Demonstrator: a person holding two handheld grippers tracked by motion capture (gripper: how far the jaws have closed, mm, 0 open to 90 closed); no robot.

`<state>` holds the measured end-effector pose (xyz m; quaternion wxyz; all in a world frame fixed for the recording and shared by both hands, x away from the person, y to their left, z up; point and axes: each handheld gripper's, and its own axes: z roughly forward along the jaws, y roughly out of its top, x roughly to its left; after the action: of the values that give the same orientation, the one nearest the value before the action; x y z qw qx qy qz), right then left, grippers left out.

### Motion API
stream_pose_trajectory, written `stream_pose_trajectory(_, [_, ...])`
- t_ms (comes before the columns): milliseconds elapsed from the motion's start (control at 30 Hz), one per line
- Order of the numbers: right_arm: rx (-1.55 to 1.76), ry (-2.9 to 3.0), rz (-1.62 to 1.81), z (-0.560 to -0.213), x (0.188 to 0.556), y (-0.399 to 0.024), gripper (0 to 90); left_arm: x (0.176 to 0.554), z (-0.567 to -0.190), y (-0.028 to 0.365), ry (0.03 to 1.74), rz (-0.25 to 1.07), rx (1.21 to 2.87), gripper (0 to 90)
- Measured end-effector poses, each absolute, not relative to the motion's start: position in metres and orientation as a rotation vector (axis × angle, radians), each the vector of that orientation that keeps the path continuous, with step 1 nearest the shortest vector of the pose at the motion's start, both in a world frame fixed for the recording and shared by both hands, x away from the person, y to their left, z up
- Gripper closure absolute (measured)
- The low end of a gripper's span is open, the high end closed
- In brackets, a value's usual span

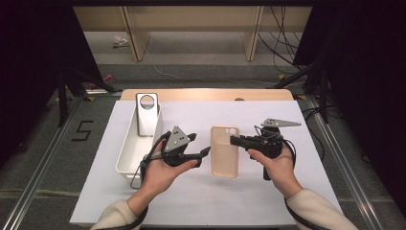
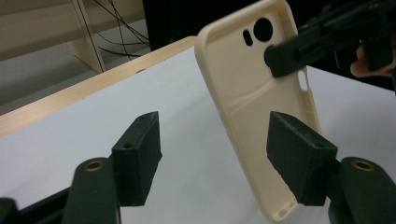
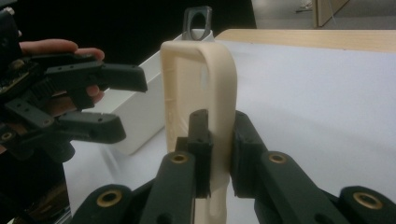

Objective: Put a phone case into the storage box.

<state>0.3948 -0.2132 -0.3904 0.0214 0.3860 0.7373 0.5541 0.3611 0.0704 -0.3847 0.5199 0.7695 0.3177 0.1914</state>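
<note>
A cream phone case [image 1: 225, 151] is held up off the white table sheet [image 1: 191, 206], its hollow inside facing up in the high view. My right gripper [image 1: 233, 140] is shut on the case's right edge near the camera cutout; in the right gripper view the jaws pinch the cream wall [image 3: 201, 93] from both sides. My left gripper [image 1: 201, 143] stands open just left of the case, not touching it. In the left gripper view the case [image 2: 261, 107] stands tilted beyond the spread jaws, behind the right one, and the right gripper [image 2: 280, 60] grips its upper edge.
A white rectangular bin [image 1: 129, 143] lies at the left of the sheet, with a dark grey phone case [image 1: 147, 115] standing upright at its far end. The wooden table edge [image 1: 206, 94] runs along the back. Black stands flank the table.
</note>
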Motion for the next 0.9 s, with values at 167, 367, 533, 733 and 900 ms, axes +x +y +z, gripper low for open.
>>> stream_pose_trajectory(167, [1.193,2.289,1.717,-0.391,0.394,-0.212,81.2,0.367,-0.380,0.065,0.784,0.455,1.834,41.7])
stream_pose_trajectory(367, [1.195,2.286,1.716,-0.391,0.394,-0.211,81.2,0.373,-0.378,0.059,0.814,0.443,1.807,49.7])
stream_pose_trajectory(533, [1.186,2.290,1.712,-0.392,0.393,-0.209,81.1,0.378,-0.377,0.056,0.849,0.431,1.775,57.0])
stream_pose_trajectory(733, [1.180,2.290,1.712,-0.392,0.393,-0.208,81.1,0.382,-0.379,0.054,0.875,0.411,1.763,63.7])
stream_pose_trajectory(900, [1.178,2.293,1.710,-0.392,0.392,-0.206,81.1,0.383,-0.381,0.053,0.890,0.401,1.760,67.1])
